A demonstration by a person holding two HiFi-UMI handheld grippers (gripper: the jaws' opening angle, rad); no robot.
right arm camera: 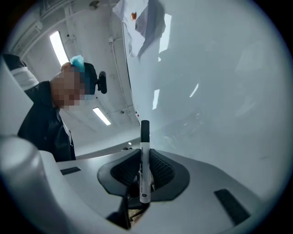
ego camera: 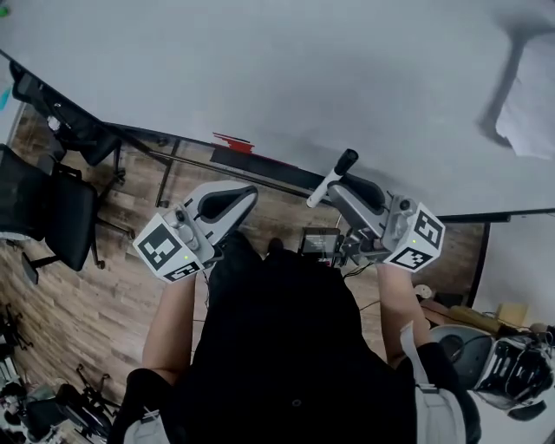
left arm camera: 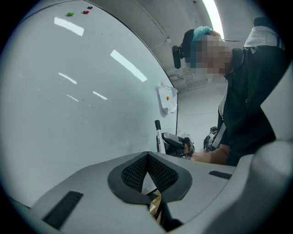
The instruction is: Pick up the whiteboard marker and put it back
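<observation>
The whiteboard marker (ego camera: 336,173), white with a black cap, sticks out from my right gripper (ego camera: 335,188), which is shut on its barrel. In the right gripper view the marker (right arm camera: 144,160) stands upright between the pads, cap end toward the whiteboard (right arm camera: 219,91). My left gripper (ego camera: 244,196) hangs level with it to the left, shut with nothing between its pads (left arm camera: 137,171). From the left gripper view the marker (left arm camera: 158,136) shows beyond, close to the whiteboard (left arm camera: 68,91). Both grippers are held just below the board's black tray rail (ego camera: 260,166).
A red item (ego camera: 234,141) lies on the tray rail. A sheet of paper (ego camera: 533,104) hangs on the whiteboard at the right. Small magnets (left arm camera: 69,14) sit near the board's top. A black office chair (ego camera: 43,208) stands left on the wooden floor.
</observation>
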